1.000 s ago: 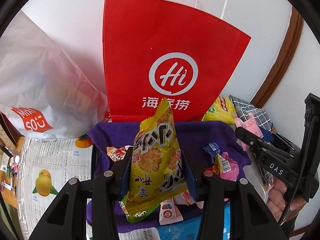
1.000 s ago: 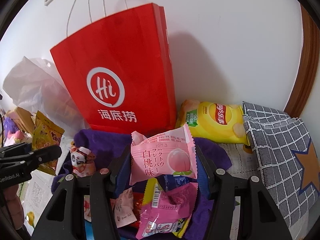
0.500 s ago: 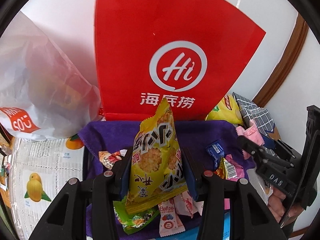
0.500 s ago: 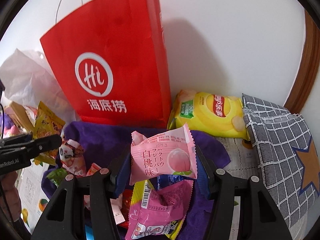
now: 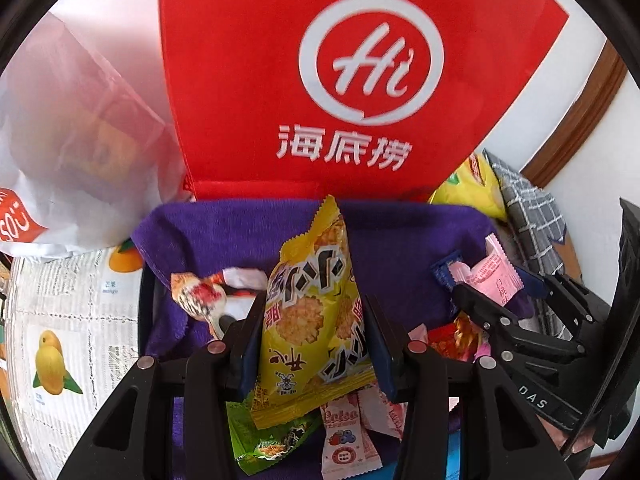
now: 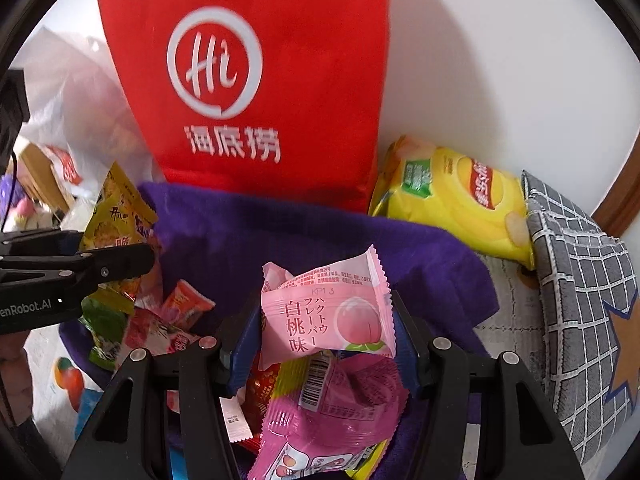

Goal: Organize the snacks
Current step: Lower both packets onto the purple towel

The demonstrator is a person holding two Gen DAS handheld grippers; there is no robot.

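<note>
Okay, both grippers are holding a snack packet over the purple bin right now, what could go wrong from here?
1. The left hand-held gripper grips the yellow rice cracker packet only across its middle; crackers may get crushed.
2. The right hand-held gripper pinches the pink peach packet, which looks crumpled and could slip.
3. Both grippers work close together over the purple-lined bin, so they might collide or knock the red paper bag standing behind it.

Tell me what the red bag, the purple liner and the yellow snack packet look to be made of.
Red bag: matte, faintly textured, probably paper or non-woven fabric. Purple liner: soft napped cloth, fuzzy surface, stitched hem. Yellow snack packet: glossy printed plastic film, serrated sealed edge, creased highlights.
</note>
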